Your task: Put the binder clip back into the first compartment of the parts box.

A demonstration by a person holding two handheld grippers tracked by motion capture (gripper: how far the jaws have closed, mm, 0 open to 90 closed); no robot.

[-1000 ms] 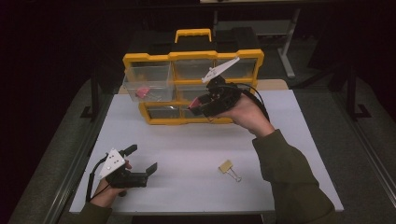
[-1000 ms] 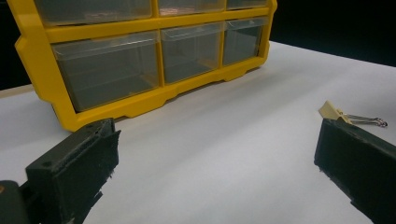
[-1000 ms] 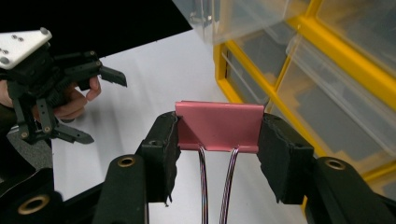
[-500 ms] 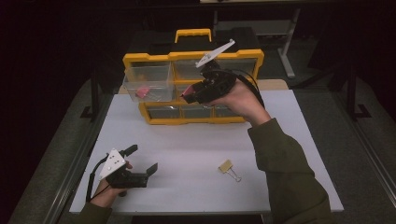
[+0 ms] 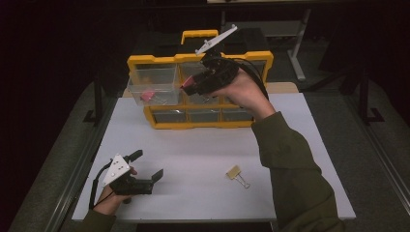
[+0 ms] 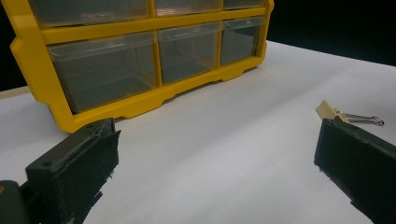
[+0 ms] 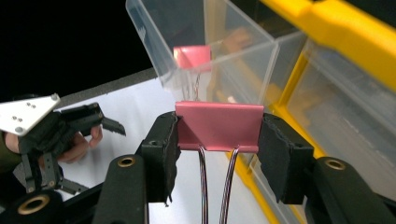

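My right gripper is raised in front of the top row of the yellow drawer organizer. It is shut on a pink binder clip, gripped across its body with the wire handles hanging toward me. Just beyond it, the clear top-left drawer is pulled out, and another pink clip lies inside. My left gripper rests on the white table at the front left, open and holding nothing. A beige binder clip lies on the table at the front right, near the right jaw in the left gripper view.
The organizer's lower clear drawers are closed. Its yellow carry handle sticks up at the back. Dark floor surrounds the table, and a bare white surface stretches between the organizer and the front edge.
My right gripper has risen and shifted left with the pink clip, from the lower drawers up to the pulled-out top drawer. The left gripper has stayed put.
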